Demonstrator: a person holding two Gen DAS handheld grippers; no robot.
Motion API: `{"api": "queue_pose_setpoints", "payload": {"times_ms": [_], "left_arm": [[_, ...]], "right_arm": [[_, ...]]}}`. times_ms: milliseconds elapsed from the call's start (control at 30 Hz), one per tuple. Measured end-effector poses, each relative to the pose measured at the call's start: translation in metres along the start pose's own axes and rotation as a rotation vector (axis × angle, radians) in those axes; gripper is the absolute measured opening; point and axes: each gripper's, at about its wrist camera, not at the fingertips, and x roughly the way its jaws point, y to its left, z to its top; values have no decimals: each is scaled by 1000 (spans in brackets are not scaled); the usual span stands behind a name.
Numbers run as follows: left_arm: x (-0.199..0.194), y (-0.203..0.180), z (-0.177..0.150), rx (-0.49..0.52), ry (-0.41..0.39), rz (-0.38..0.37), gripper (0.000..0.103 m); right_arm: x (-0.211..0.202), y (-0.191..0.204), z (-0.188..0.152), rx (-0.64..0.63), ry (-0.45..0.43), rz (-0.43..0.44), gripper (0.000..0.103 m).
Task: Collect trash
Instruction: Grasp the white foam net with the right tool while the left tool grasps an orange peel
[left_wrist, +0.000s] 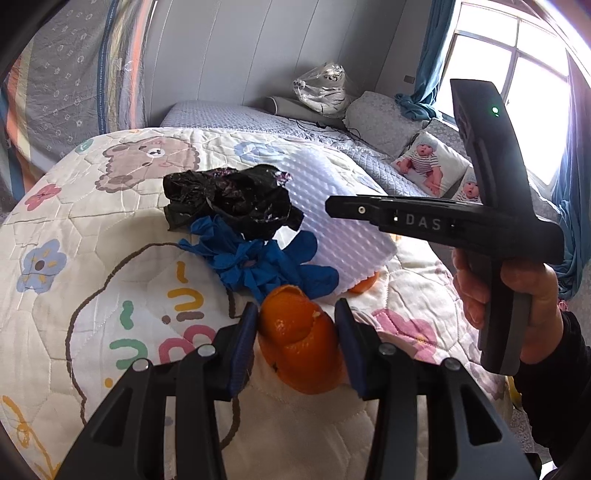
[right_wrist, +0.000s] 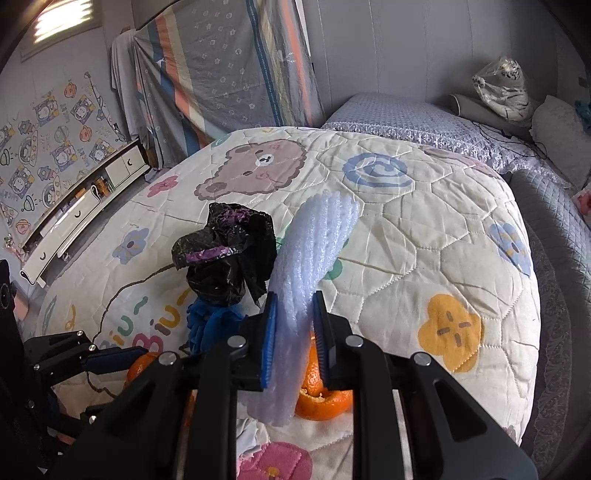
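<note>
Jaws flank orange peel (left_wrist: 301, 343); blue glove (left_wrist: 266, 262) just beyond.

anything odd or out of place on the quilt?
Yes: trash is heaped on the cartoon quilt. A crumpled black bag, a blue glove and orange peel sit bunched together, with a second peel nearby. The right tool pinches the white foam sheet; the left tool straddles the peel, open.
</note>
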Motion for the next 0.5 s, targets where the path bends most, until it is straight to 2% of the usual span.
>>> {"api": "queue_pose_setpoints", "payload": {"times_ms": [500], "left_arm": [[-30, -3, 1, 4, -67, 34, 41]], "right_arm": [[-37, 1, 1, -8, -88, -46, 18]]}}
